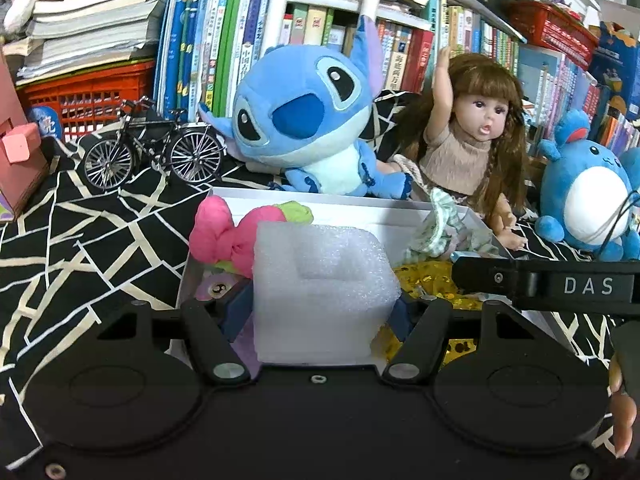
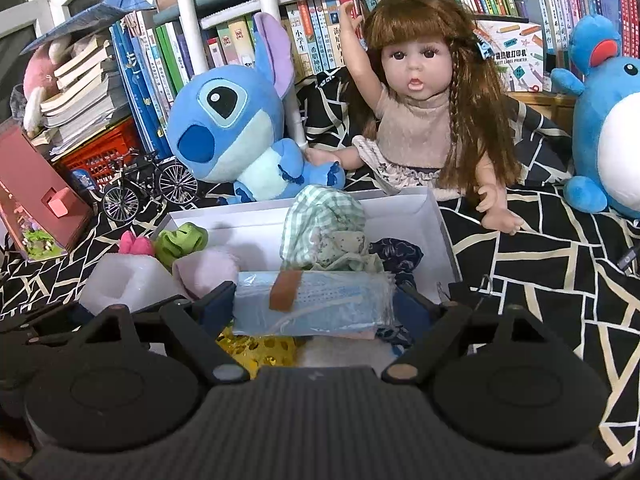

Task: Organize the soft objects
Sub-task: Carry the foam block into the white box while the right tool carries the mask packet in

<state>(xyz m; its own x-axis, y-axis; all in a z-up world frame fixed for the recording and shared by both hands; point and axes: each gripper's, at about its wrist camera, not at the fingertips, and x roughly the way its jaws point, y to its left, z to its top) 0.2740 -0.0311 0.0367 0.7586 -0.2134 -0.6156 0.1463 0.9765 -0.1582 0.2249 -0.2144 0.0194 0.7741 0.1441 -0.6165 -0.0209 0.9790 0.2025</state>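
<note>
My left gripper [image 1: 322, 312] is shut on a white foam block [image 1: 324, 292] and holds it over the near left part of a white box [image 1: 360, 208]. My right gripper [image 2: 314, 304] is shut on a blue pack of face masks [image 2: 316, 304] over the same box [image 2: 400, 208]. In the box lie a pink and green bow [image 1: 240, 232], a green checked cloth [image 2: 324, 224], gold sequin fabric [image 1: 432, 280], a pale pink roll [image 2: 208, 268] and dark floral cloth [image 2: 400, 252]. The foam block also shows in the right wrist view [image 2: 124, 284].
A Stitch plush [image 1: 304, 120], a doll [image 1: 476, 140] and a blue round plush [image 1: 588, 196] sit behind the box on a black patterned cloth [image 1: 80, 232]. A toy bicycle [image 1: 156, 148], a pink box [image 1: 20, 160] and bookshelves [image 1: 224, 32] stand at the back.
</note>
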